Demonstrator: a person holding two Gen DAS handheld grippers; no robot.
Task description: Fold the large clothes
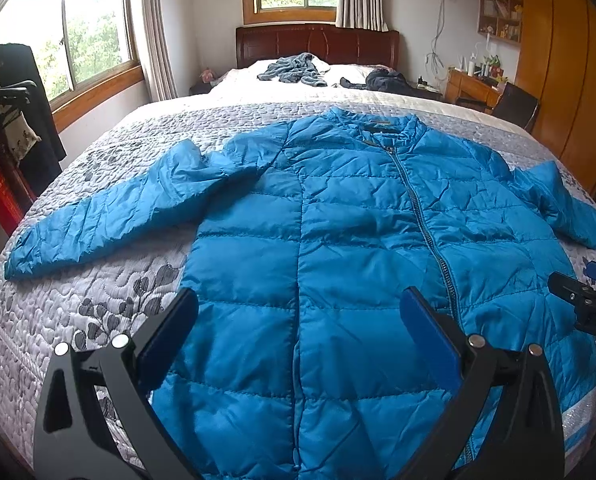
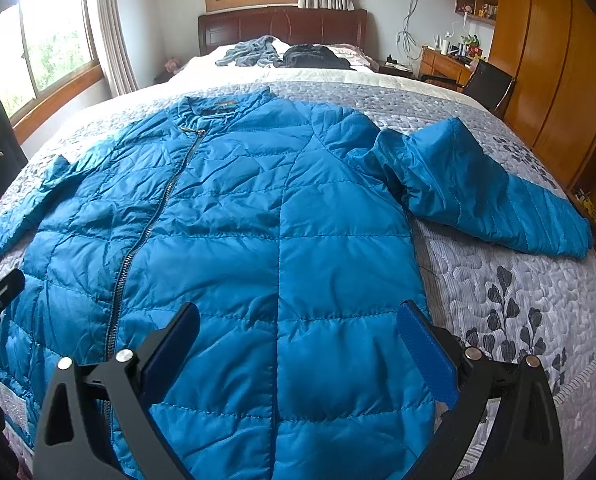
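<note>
**Jacket flat, both hand-held grippers wide and empty – fold not begun**

The blue jacket [image 1: 338, 220] is lying face up on the bed [image 1: 110, 300], zipped, collar toward the headboard [image 1: 318, 44], hem toward the camera. The left sleeve [image 1: 110, 212] and the right sleeve [image 2: 490, 196] are both splaying outward on the quilt.

The left hand-held gripper [image 1: 298, 320] is hovering over the lower left panel, jaws wide, holding nothing. The right hand-held gripper [image 2: 298, 328] is doing the same over the lower right panel, also wide and empty.

Risks, as judged:
- The shell is looking slick and puffy, so a shallow pinch is likely slipping off.
- A deep pinch is risking catching the quilt along with the jacket.
- The right sleeve is bunching at the shoulder; folding over it is likely trapping a lump.
- Uneven lift between sides is likely skewing the fold off the zipper [image 1: 422, 216].
</note>
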